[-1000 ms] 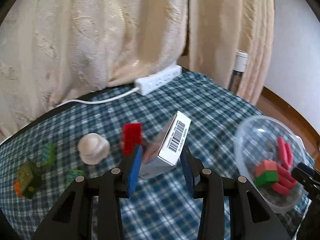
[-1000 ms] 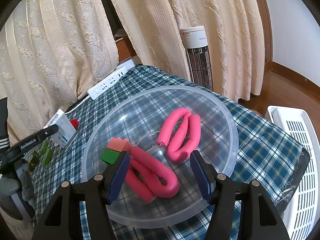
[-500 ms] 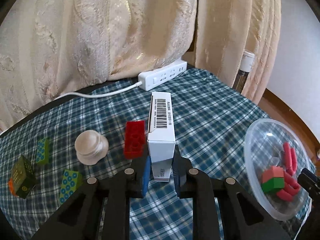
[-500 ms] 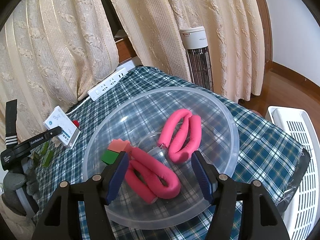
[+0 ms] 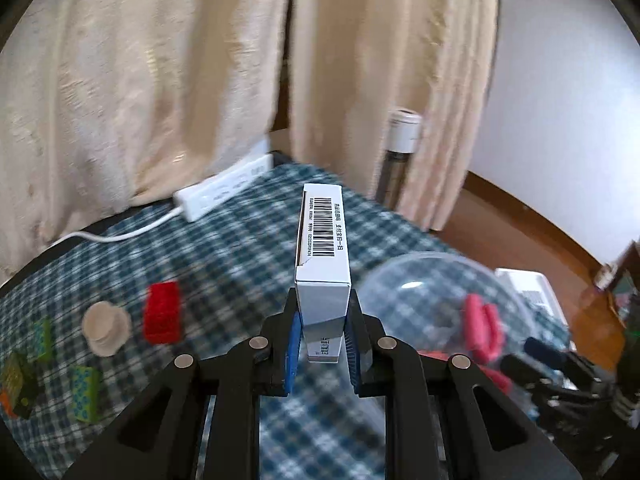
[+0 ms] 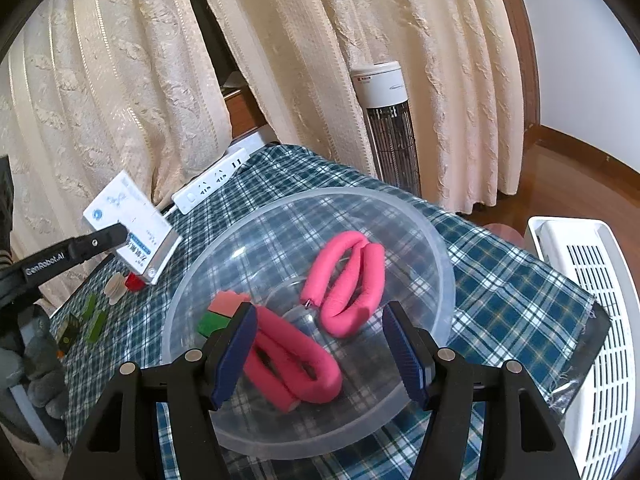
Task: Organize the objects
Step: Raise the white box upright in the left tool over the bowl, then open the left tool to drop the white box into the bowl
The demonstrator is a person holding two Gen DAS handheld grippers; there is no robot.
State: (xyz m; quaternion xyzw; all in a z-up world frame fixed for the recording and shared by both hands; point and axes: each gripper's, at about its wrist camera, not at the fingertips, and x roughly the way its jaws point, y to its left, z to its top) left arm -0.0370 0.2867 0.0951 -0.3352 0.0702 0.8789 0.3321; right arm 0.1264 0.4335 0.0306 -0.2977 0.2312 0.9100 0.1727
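Observation:
My left gripper [image 5: 322, 344] is shut on a white box with a barcode [image 5: 323, 248] and holds it above the checked tablecloth; the box also shows in the right wrist view [image 6: 132, 226]. A clear plastic bowl [image 6: 436, 256] holds pink foam tubes [image 6: 348, 280] and a pink-and-green block [image 6: 220, 314]. My right gripper [image 6: 320, 350] is open and empty, over the bowl's near side. The bowl shows at the right in the left wrist view [image 5: 424, 276]. On the cloth lie a red brick [image 5: 163, 318], a beige knob [image 5: 106, 328] and green dotted blocks [image 5: 84, 398].
A white power strip [image 5: 224, 194] with its cable lies at the table's far edge below cream curtains. A tower heater [image 6: 390, 128] stands behind the table. A white slatted appliance [image 6: 588, 320] stands off the table's right edge.
My left gripper closed on the white box, lifted it off the cloth and carried it right toward the bowl. The right gripper stayed over the bowl.

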